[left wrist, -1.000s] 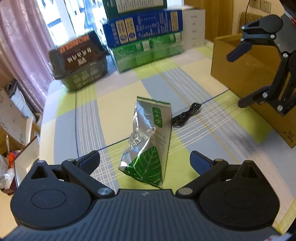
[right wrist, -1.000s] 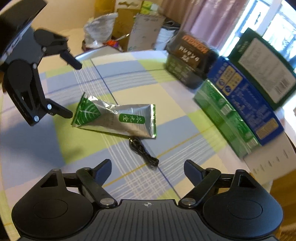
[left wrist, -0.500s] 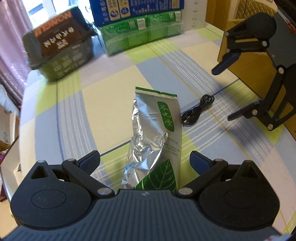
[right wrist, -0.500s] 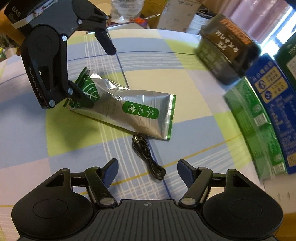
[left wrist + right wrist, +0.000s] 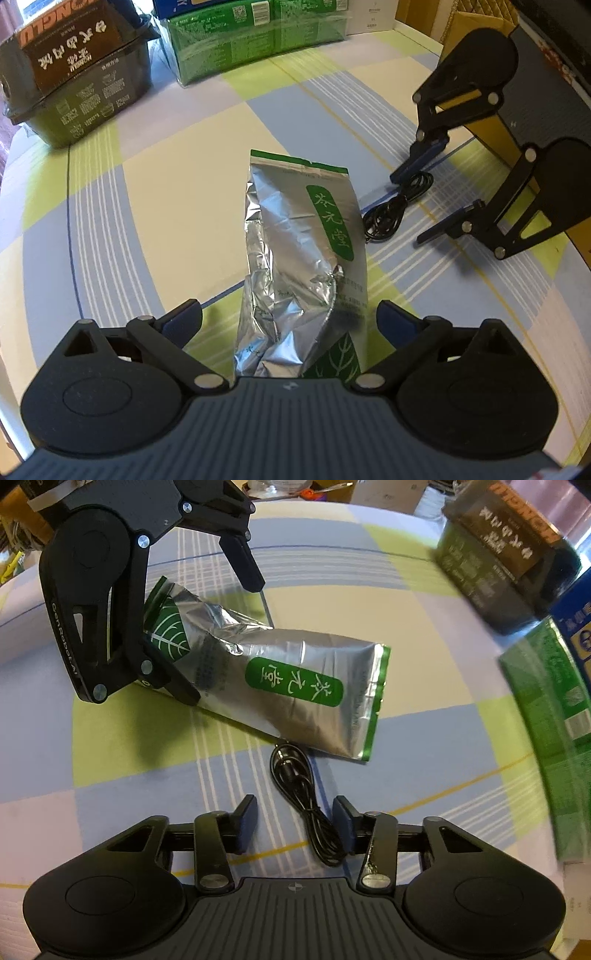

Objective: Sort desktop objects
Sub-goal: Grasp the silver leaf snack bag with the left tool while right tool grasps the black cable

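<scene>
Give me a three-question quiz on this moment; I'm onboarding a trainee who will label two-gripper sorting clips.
1. True or false: the left gripper has its fingers shut on the silver tea pouch.
2. Which item lies between the fingers of the right gripper? A) the tea pouch B) the coiled black cable C) the green box
3. Fill in: the pouch lies flat on the checked ____.

Key:
1. False. The fingers stand open on either side of the pouch's leaf-printed end.
2. B.
3. Tablecloth.
</scene>
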